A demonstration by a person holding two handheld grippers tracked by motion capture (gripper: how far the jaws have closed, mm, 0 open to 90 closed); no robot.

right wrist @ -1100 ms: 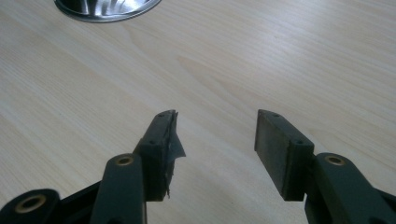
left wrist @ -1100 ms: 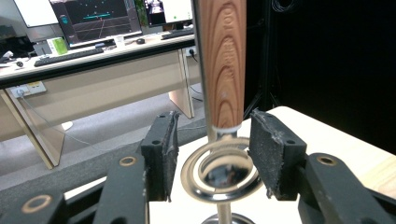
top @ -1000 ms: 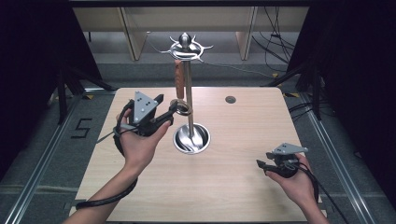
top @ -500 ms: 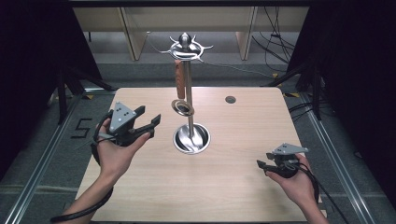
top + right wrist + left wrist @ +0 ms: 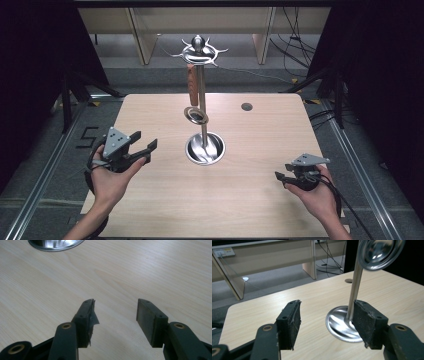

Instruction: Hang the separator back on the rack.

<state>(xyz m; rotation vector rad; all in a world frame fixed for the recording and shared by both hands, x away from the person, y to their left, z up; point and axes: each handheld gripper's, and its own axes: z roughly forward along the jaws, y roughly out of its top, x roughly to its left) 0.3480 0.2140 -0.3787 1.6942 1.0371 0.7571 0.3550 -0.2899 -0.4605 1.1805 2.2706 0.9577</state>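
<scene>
A steel stand [image 5: 202,90] rises from a round dish base [image 5: 205,149] at the table's middle, with hooks at its top [image 5: 199,50]. From a hook hangs a utensil with a wooden handle [image 5: 192,82] and a round shiny head [image 5: 196,115]; that head [image 5: 379,252] also shows in the left gripper view, above the base [image 5: 339,325]. My left gripper [image 5: 145,140] is held open and empty left of the base, apart from it, its jaws [image 5: 327,302] framing the pole. At the front right, my right gripper [image 5: 280,178] hovers low over bare wood, open and empty [image 5: 115,301].
The wooden table [image 5: 260,210] has a small dark round hole [image 5: 246,106] at the back right. Wooden shelving [image 5: 140,35] stands behind it, with dark curtains on both sides. Cables trail from both grippers off the front edge.
My left gripper has drawn back from the stand, moving left and toward the person with its jaws open. The utensil still hangs on the stand. The right gripper has stayed put.
</scene>
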